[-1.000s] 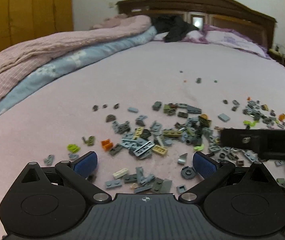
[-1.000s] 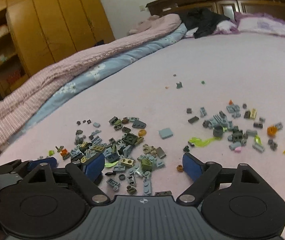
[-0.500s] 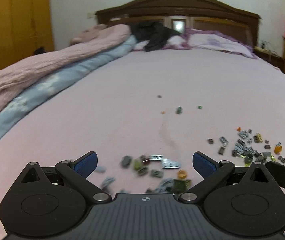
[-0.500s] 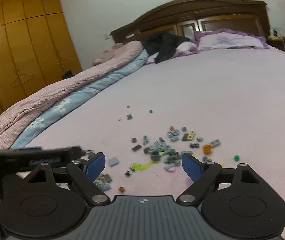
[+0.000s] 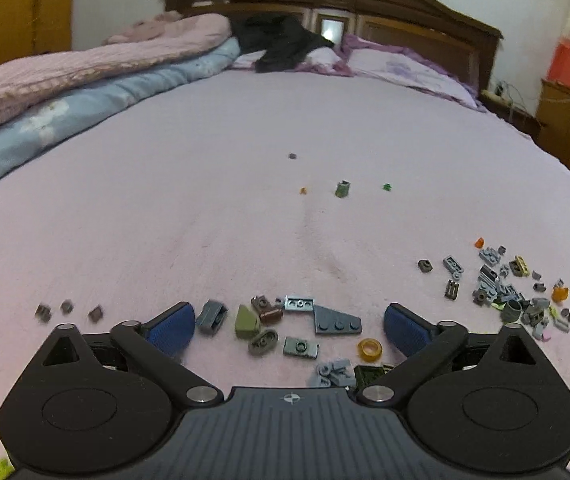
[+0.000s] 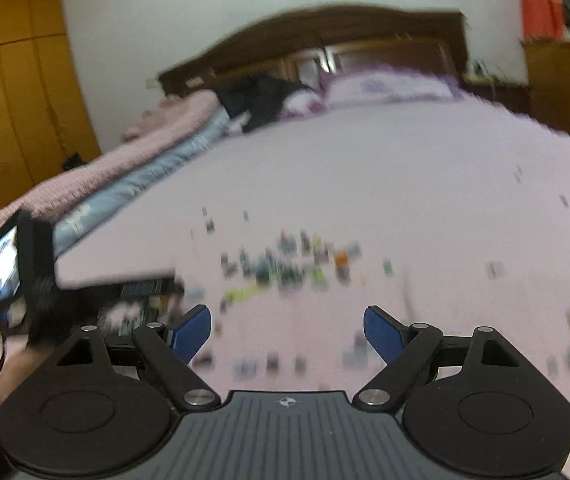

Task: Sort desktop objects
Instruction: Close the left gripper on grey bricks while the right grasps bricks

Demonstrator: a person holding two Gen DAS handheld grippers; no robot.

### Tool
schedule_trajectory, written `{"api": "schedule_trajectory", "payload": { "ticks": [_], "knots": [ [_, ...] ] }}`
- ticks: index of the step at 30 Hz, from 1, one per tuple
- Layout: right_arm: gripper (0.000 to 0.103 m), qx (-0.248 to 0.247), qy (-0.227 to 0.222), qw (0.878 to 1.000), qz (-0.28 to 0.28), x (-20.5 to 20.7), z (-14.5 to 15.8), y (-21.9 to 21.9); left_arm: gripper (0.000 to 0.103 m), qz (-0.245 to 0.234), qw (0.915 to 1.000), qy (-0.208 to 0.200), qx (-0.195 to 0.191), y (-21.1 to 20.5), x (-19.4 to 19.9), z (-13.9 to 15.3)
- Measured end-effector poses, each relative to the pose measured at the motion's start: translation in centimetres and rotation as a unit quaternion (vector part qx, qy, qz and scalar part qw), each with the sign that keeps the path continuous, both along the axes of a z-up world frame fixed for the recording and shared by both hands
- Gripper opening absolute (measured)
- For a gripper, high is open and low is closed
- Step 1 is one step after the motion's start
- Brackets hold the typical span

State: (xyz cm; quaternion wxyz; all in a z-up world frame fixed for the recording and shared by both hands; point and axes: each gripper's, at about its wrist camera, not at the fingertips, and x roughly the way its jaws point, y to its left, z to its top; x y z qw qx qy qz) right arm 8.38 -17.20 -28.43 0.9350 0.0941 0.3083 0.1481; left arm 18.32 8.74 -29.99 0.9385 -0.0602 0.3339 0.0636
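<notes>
Pink bedsheet (image 5: 205,200) bears scattered bricks (image 5: 337,322); quilt (image 5: 85,92) lies alongside.

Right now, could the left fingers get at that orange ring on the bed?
Probably yes: the orange ring lies flat between the closing left gripper pads, just inside the right pad, with only small bricks nearby.
</notes>
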Motion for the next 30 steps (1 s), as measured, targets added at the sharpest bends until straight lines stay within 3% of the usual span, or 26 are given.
{"api": "schedule_trajectory", "payload": {
  "ticks": [3,7,9,12,21,30],
  "knots": [
    [0.085,-0.022,0.022,1.000,-0.001,-1.7,-0.1,1.1,0.071,-0.007,0.9998,-0.017,-0.010,0.5,-0.8,0.0],
    [0.084,-0.063,0.019,0.998,0.016,-2.1,0.4,3.8,0.047,0.007,0.9979,-0.039,-0.050,2.4,-1.8,-0.1],
    [0.084,-0.074,0.009,0.997,0.034,-2.0,0.9,4.8,0.024,0.015,0.9964,-0.047,-0.068,3.0,-2.1,0.0],
    [0.084,-0.079,-0.008,0.995,0.066,-1.9,1.2,5.8,0.023,0.008,0.9929,-0.063,-0.100,3.9,-2.9,0.4],
    [0.081,-0.033,-0.008,0.991,0.132,-0.2,0.7,6.2,0.022,0.004,0.9944,-0.060,-0.086,3.6,-9.5,3.2],
    [0.081,-0.075,-0.050,0.979,0.183,2.3,-0.5,11.4,0.022,0.005,0.9948,-0.051,-0.088,4.6,-16.0,3.8]
  ]
}}
